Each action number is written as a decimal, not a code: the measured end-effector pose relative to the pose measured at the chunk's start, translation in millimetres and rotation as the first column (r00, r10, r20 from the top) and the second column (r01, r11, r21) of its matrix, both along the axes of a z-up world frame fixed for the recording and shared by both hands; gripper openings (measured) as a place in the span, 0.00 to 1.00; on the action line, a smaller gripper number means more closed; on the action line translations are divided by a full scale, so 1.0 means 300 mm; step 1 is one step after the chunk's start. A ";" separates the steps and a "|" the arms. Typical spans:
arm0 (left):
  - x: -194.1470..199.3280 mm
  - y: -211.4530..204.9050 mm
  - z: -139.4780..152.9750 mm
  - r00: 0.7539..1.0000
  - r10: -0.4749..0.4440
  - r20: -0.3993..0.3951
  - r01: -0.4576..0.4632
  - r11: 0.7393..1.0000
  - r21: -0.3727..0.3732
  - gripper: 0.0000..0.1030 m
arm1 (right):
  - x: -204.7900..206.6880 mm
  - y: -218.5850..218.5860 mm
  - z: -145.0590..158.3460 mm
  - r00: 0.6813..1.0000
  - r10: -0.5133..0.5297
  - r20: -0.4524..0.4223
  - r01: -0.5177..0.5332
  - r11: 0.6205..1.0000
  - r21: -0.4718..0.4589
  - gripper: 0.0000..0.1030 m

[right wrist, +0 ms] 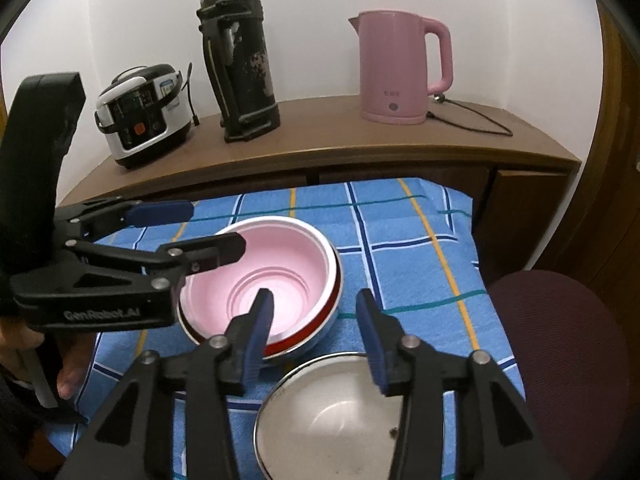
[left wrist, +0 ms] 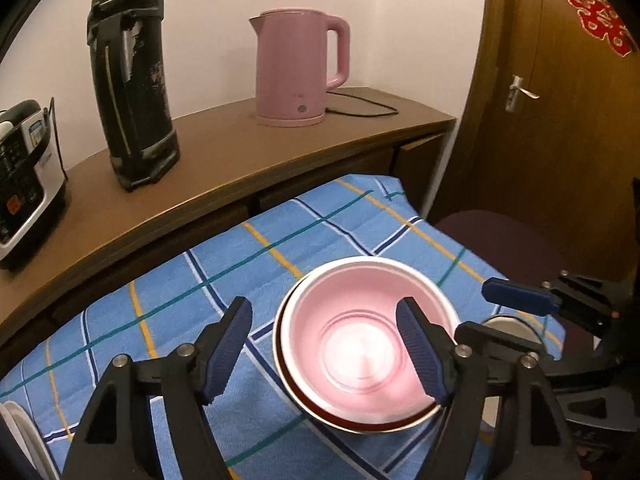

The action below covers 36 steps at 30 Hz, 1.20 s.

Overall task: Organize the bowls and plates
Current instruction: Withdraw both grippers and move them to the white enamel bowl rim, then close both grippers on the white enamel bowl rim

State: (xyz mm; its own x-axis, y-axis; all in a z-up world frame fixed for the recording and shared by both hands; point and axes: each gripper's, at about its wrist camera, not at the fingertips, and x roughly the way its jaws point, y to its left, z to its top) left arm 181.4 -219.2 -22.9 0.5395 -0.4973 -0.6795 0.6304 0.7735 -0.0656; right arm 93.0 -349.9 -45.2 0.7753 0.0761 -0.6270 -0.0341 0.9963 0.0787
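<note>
Now the pink bowl (left wrist: 360, 344) is seen nested inside a red-rimmed bowl (right wrist: 320, 334) on the blue checked cloth (left wrist: 160, 312), and both grippers are released. The left gripper (left wrist: 324, 354) is spread wide: one of its fingers (left wrist: 420, 356) hangs over the pink bowl's inside, the other is outside the rim on the cloth side, and neither pad is pressed on the rim. The right gripper (right wrist: 316, 340) is parted too, with nothing clamped; between and just below its fingers lies a steel bowl (right wrist: 332, 412), and the nested pair sits just ahead of them.

No earlier picture is given, so only the present stance can be judged. The stacking of the pink bowl appears done, and the steel bowl is probably to be handled next.

Trouble could be caused in a few ways. If the left gripper were lifted carelessly, the rim between its fingers could be caught and the light pink bowl tipped out. The two grippers are crowded near each other over the stack, so a knock between them is possible. The cloth could also be dragged, shifting the bowls on the counter
</note>
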 end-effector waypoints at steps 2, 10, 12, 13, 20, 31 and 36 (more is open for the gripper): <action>-0.011 -0.003 0.005 1.000 -0.004 0.009 0.004 1.000 -0.004 0.74 | -0.020 -0.014 0.006 1.000 -0.009 0.007 0.009 1.000 -0.002 0.43; -0.093 -0.054 0.000 0.998 -0.066 0.004 0.066 0.998 0.020 0.74 | -0.117 -0.089 0.005 0.997 -0.070 0.010 0.070 0.998 0.003 0.43; -0.127 -0.064 0.002 0.996 -0.087 0.003 0.087 0.996 0.017 0.74 | -0.153 -0.110 0.005 0.996 -0.090 0.012 0.089 0.996 0.009 0.43; -0.147 -0.070 0.001 0.995 -0.097 0.000 0.097 0.995 0.020 0.74 | -0.165 -0.120 0.003 0.995 -0.096 0.012 0.096 0.995 0.009 0.43; -0.274 -0.115 -0.043 0.980 -0.186 -0.064 0.188 0.982 0.025 0.74 | -0.259 -0.186 -0.046 0.989 -0.145 -0.025 0.146 0.989 0.023 0.43; -0.362 -0.176 -0.135 0.963 -0.257 -0.083 0.264 0.961 0.083 0.51 | -0.294 -0.226 -0.100 0.986 -0.159 -0.048 0.162 0.984 0.080 0.39; -0.344 -0.182 -0.151 0.964 -0.248 -0.091 0.255 0.964 0.071 0.50 | -0.282 -0.219 -0.118 0.988 -0.147 -0.054 0.152 0.984 0.095 0.33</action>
State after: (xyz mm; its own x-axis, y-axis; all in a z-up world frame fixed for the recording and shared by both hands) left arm 78.1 -273.8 -68.1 0.3460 -0.5512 -0.7592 0.8006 0.5954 -0.0674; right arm 8.4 -415.5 -80.6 0.7526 0.0249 -0.6580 0.1205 0.9772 0.1748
